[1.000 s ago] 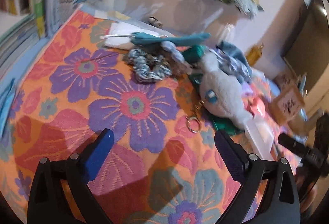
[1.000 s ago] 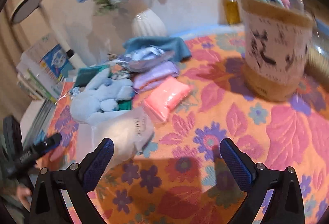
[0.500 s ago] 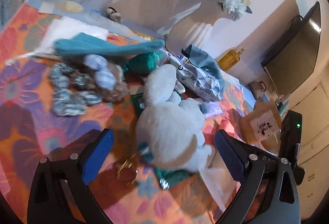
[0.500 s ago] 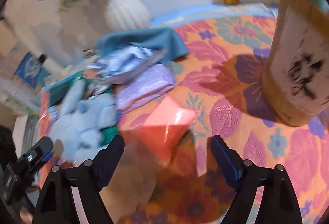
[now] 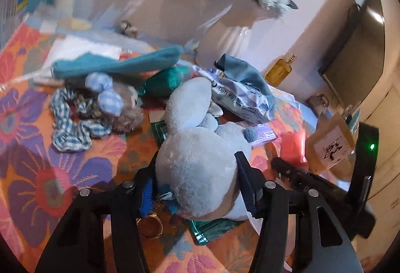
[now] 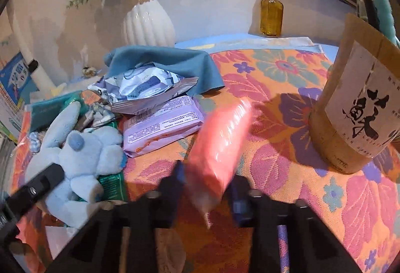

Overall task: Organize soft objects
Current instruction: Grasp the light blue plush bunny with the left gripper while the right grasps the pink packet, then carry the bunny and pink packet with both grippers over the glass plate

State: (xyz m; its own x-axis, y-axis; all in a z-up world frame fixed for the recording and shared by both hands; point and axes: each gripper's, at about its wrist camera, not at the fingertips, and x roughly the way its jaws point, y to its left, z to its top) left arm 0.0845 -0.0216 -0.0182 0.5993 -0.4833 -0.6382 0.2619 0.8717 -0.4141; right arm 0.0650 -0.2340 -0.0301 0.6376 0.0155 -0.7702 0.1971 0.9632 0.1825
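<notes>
Both your grippers have just closed in: your left gripper (image 5: 196, 185) now squeezes the plush toy (image 5: 197, 168) on the cloth, and your right gripper (image 6: 207, 188) clamps the pink packet (image 6: 220, 145), tilting it up. Two pickups underway.

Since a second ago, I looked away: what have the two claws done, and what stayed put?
Both claws moved in and narrowed. The left claw now grips the plush; the right claw has closed on the pink pack, which now tilts up off the cloth. The purple pack, vase and bottle stayed put.
</notes>
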